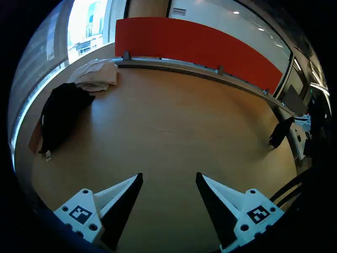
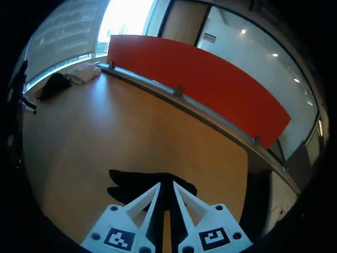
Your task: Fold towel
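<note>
**Black towel being pinched by one gripper, second grip not yet taken**

In the left gripper view, a pale towel pile (image 1: 94,75) and a dark cloth (image 1: 61,114) are lying at the upper left, well apart from the work. At the lower centre the left gripper (image 1: 169,174) is being held wide open and empty over the bare table (image 1: 168,126).

In the right gripper view, the black towel (image 2: 126,185) is lying rumpled at the lower centre. The right gripper (image 2: 166,183) is being squeezed almost closed on its near edge, with cloth apparently caught between the tips.

The step is judged to be the taking of a two-point hold. It is being done well if the open gripper is being brought to a matching spot along the same edge. The cloth is best being drawn taut and flat before anything is being folded over, since a single pinch is likely being followed by bunching.
</note>
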Demonstrator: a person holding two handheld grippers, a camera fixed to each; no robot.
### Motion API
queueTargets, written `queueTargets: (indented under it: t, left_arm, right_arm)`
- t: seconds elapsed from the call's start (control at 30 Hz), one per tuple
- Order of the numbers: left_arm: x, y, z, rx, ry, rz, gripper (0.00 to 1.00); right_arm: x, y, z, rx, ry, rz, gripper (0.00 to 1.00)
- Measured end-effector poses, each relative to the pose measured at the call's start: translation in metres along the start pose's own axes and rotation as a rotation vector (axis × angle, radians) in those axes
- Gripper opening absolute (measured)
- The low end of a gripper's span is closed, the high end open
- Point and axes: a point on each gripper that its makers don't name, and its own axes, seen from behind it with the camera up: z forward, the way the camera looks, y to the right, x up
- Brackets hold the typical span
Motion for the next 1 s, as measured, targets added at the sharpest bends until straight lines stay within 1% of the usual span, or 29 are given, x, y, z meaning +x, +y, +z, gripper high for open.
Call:
queueTargets:
  t: [0.17, 0.37, 0.7, 1.0]
  left_arm:
    - [0.001, 0.003, 0.0, -0.001, 0.001, -0.002, 0.93]
    - [0.001, 0.004, -0.001, 0.001, 0.0, 0.005, 0.94]
    - [0.001, 0.007, 0.0, -0.002, -0.004, 0.012, 0.94]
    - [0.0, 0.007, -0.001, -0.001, -0.006, 0.016, 0.93]
  right_arm:
    - [-0.015, 0.003, -0.004, -0.006, -0.02, -0.002, 0.06]
    - [-0.046, 0.009, -0.014, -0.024, -0.061, 0.013, 0.06]
    - [-0.117, 0.018, -0.033, -0.068, -0.174, 0.051, 0.06]
    - [-0.176, 0.015, -0.04, -0.095, -0.275, 0.098, 0.06]
